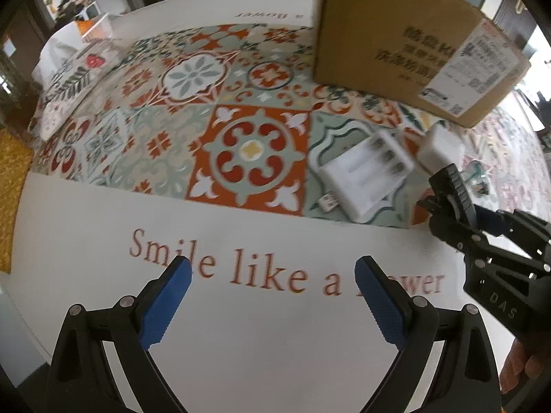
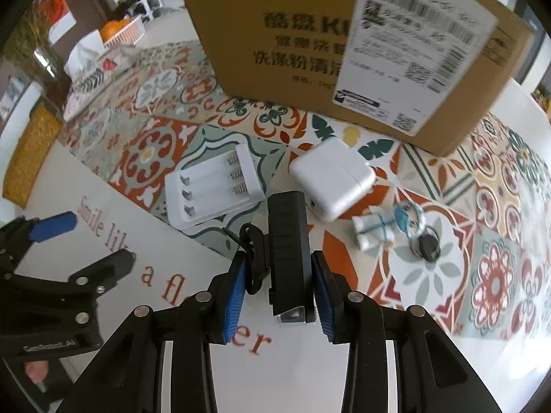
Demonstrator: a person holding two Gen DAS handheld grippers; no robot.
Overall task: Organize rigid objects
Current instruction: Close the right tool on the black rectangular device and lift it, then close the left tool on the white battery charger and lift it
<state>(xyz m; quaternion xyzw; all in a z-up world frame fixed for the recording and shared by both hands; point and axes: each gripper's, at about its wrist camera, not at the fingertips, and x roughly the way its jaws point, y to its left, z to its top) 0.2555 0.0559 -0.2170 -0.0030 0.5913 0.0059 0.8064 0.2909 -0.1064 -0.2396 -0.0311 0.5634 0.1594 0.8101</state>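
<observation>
Torch (image 2: 287, 258) sits clamped between my right fingers (image 2: 241, 292), lifted for moving toward the box (image 2: 275, 34), while my left gripper (image 1: 273, 296) hangs wide, empty.

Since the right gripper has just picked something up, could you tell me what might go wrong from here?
1. The black flashlight sits between the right gripper pads with its strap dangling; the strap could snag the battery charger beside it.
2. The flashlight sticks out well beyond the pads, so it might tilt or slip.
3. The cardboard box stands close behind; lifting forward may bump the white adapter or the box.
</observation>
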